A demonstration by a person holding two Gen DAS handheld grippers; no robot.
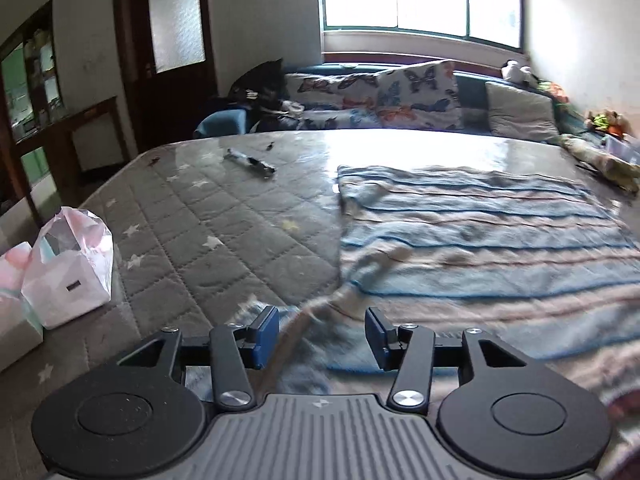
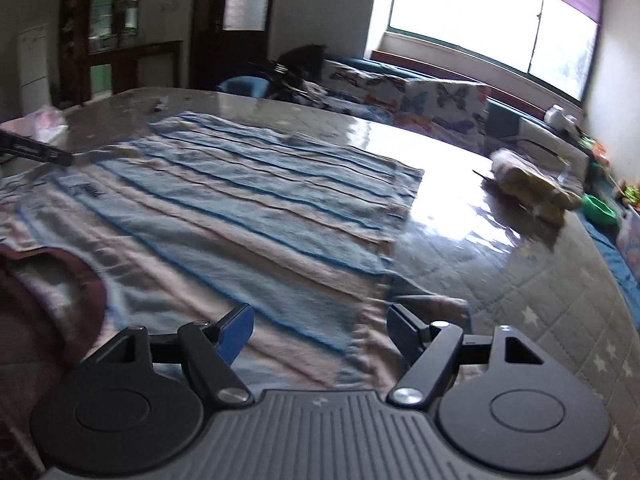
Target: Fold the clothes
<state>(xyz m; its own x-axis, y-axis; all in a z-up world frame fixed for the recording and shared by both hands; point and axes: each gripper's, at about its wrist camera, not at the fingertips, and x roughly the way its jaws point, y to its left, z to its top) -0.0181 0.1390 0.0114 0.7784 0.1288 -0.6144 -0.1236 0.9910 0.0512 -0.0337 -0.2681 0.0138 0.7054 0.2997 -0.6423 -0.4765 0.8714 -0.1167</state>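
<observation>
Left view, nearest: left gripper (image 1: 322, 336), black two-finger claw with blue pads, jaws standing apart and clamped on nothing; blurred cloth runs between them.
Left view, garment: blue-and-pink striped knit garment (image 1: 480, 236) lies spread flat on the right half of the grey quilted star-print mattress cover (image 1: 200, 220); a rumpled strip of it, perhaps a sleeve, trails from its near left edge toward the jaws.
Left view, surroundings: white-and-pink plastic bag (image 1: 68, 268) at the near left edge of the bed; small dark elongated object (image 1: 251, 163) far left on the cover; butterfly-print pillows (image 1: 416, 92) beyond, under the window.

Right view, nearest: right gripper (image 2: 320, 332), same build, jaws apart and empty, low over the garment's near right edge.
Right view, garment: striped body reaches far and left; its far right corner looks doubled over, though blur leaves this unsure.
Right view, other: crumpled yellowish bundle of cloth (image 2: 532, 184) far right on the bed; the left gripper's dark finger shows at the far left edge.

Step, as judged: both claws sit at the near side edges, which fits lining up a grasp or having just let go after a fold.
Next move: a grasp would need each claw closed on an edge, both lifted evenly.
</observation>
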